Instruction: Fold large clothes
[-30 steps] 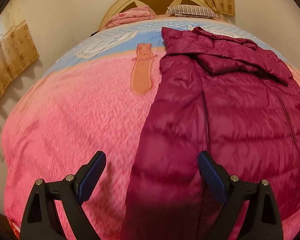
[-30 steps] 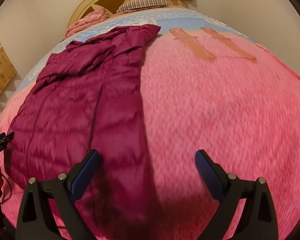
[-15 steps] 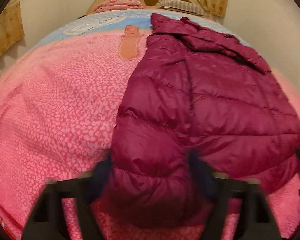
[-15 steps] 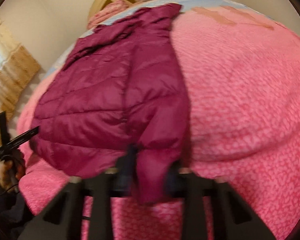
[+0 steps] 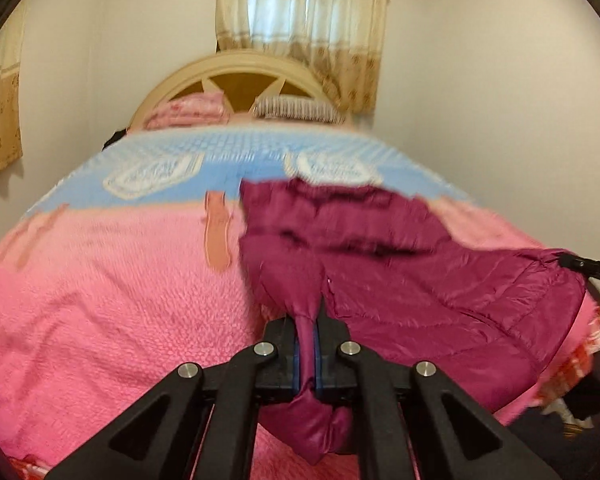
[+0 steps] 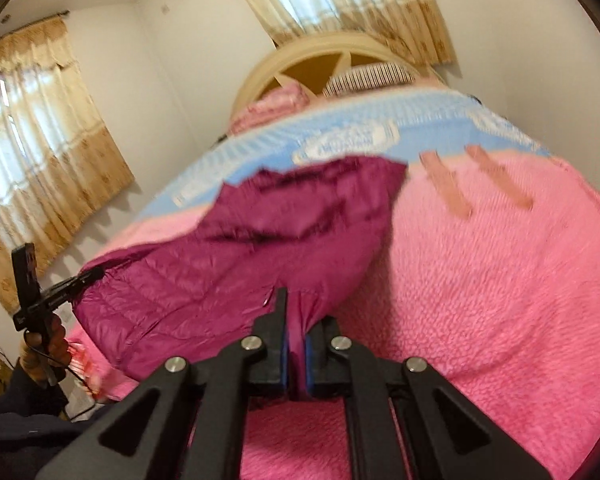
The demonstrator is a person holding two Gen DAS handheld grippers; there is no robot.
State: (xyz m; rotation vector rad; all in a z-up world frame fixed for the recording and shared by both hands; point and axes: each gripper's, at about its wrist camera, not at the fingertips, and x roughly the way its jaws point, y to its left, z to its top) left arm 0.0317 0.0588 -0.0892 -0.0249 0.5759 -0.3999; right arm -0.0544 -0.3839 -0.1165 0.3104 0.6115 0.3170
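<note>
Pink bedspread [image 5: 100,300], quilted magenta jacket [image 5: 420,280], hem pinched, lifted, shiny

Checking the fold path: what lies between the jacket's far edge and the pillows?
Only bare blue bedspread between jacket and pillows, in both wrist views.
</note>
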